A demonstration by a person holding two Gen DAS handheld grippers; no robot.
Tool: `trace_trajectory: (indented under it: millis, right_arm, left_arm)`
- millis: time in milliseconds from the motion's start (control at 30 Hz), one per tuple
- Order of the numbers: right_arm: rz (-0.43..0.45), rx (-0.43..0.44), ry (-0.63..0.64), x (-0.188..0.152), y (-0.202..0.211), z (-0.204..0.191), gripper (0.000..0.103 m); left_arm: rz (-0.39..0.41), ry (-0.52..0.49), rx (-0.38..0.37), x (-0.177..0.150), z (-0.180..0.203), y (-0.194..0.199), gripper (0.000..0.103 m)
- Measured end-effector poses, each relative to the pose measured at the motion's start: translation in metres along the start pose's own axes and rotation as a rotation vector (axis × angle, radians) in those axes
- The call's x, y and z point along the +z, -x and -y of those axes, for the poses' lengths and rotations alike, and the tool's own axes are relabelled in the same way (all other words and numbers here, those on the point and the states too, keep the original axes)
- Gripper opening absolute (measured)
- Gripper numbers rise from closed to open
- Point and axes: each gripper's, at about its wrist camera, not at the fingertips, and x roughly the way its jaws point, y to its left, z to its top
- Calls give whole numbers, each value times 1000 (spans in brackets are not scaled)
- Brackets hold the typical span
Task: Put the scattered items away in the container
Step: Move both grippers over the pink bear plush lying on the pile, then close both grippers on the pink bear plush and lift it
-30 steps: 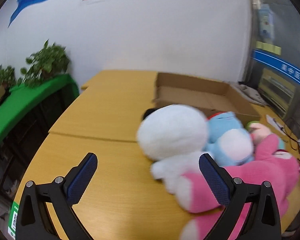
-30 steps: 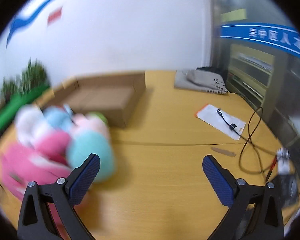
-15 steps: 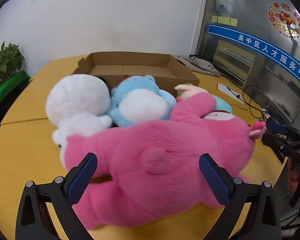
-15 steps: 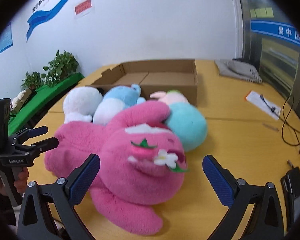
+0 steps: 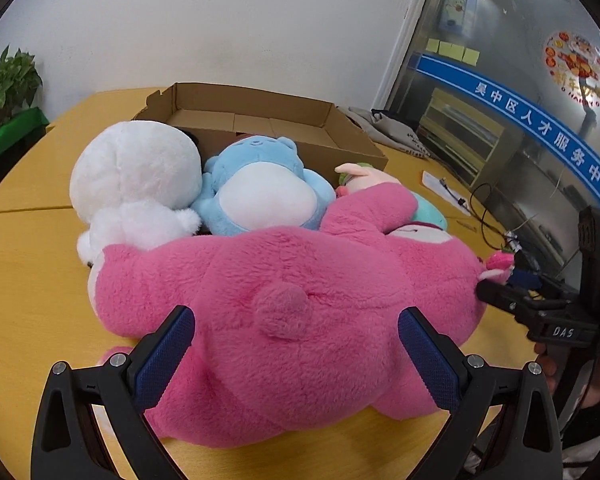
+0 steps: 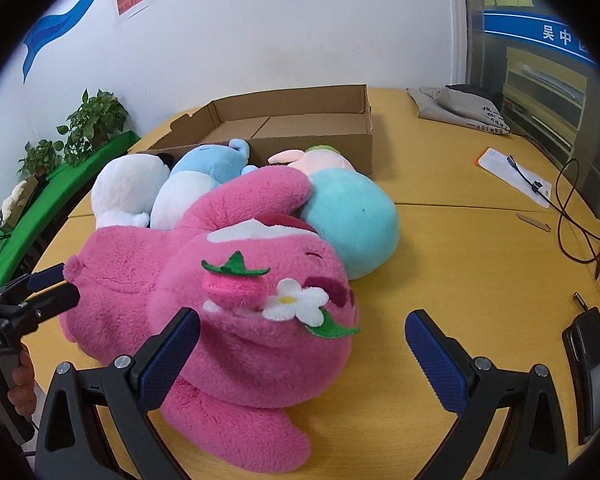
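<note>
Yellow tabletop (image 6: 452,248) carries a cardboard box (image 5: 300,130), with white, blue and teal plush toys piled just before it. Nearest lies the pink plush bear (image 5: 300,292). Left tool (image 5: 296,340) gapes wide at its back; right tool (image 6: 302,344) gapes wide at its head, neither gripping.

The left gripper (image 5: 296,344) has its 2 blue-padded fingers (image 5: 165,354) spread wide, level and low. The right gripper (image 6: 302,354) is equally wide open. A hand (image 6: 20,384) clasps the left gripper's handle.
</note>
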Motion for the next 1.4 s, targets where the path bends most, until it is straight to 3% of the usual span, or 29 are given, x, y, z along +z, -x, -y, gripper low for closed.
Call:
trace_trajectory:
  millis: [500, 1033, 1267, 1400]
  right_arm:
    - [20, 11, -7, 8, 2, -2, 102]
    - [21, 18, 10, 6, 1, -7, 102]
    - [11, 100, -1, 16, -17, 1, 102]
    - [-41, 162, -10, 12, -50, 8, 102]
  left_arm:
    - [-25, -6, -71, 5, 4, -5, 103]
    - [-25, -7, -70, 0, 4, -1, 103]
    - [-96, 65, -71, -2, -22, -31, 103]
    - [-142, 137, -142, -10, -41, -45, 103]
